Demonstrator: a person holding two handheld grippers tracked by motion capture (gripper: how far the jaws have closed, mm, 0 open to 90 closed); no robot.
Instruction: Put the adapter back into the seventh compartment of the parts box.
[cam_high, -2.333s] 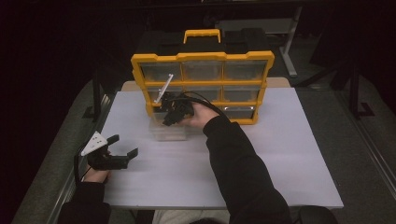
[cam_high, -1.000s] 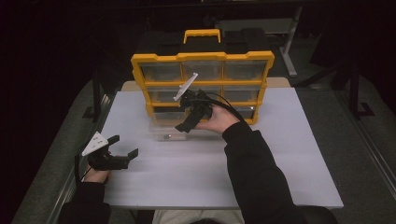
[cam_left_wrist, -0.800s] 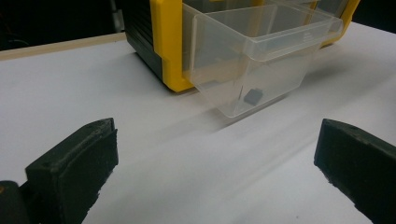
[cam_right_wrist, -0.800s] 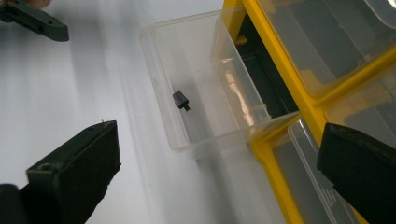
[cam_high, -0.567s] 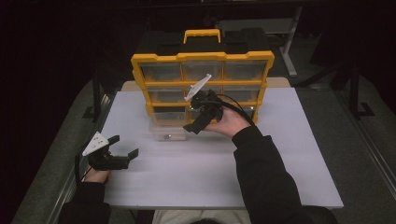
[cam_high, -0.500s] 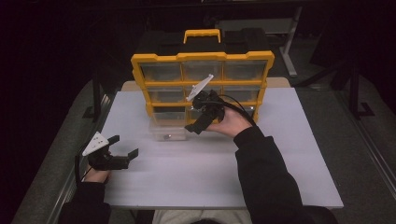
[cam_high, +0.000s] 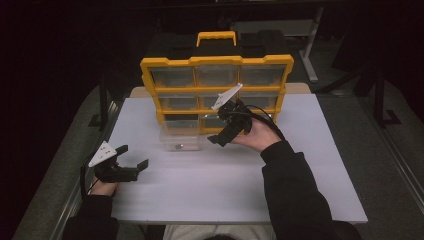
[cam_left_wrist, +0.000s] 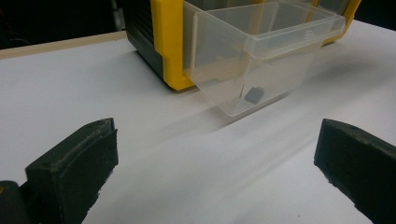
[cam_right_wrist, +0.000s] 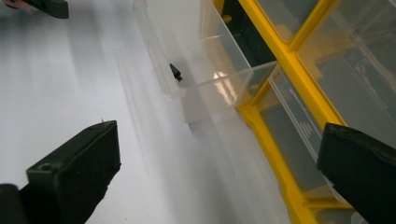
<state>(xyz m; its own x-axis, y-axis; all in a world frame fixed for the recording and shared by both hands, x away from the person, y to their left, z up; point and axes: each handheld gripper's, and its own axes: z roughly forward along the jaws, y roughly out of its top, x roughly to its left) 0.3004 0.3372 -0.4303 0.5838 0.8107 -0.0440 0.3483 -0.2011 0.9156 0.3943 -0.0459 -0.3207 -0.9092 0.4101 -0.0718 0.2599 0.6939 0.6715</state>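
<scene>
A yellow organizer (cam_high: 216, 92) with clear drawers stands at the back of the white table (cam_high: 300, 170). Its bottom left drawer (cam_high: 180, 140) (cam_left_wrist: 261, 51) (cam_right_wrist: 196, 60) is pulled out and holds one small black part (cam_left_wrist: 253, 94) (cam_right_wrist: 175, 72). My right gripper (cam_high: 223, 131) (cam_right_wrist: 219, 172) is open, held in front of the organizer's lower middle, just right of the drawer, with nothing between its jaws. My left gripper (cam_high: 134, 157) (cam_left_wrist: 215, 177) rests open near the table's front left and points at the drawer from a distance.
The organizer has a yellow handle (cam_high: 216, 36) on top and several shut drawers (cam_high: 217, 76). Dark floor and table legs (cam_high: 312, 45) surround the table. The white tabletop extends in front of and to the right of the organizer.
My right gripper has drawn back from the pulled-out drawer, moving right and slightly toward me and tilting. The drawer stays out. My left gripper has not moved.
</scene>
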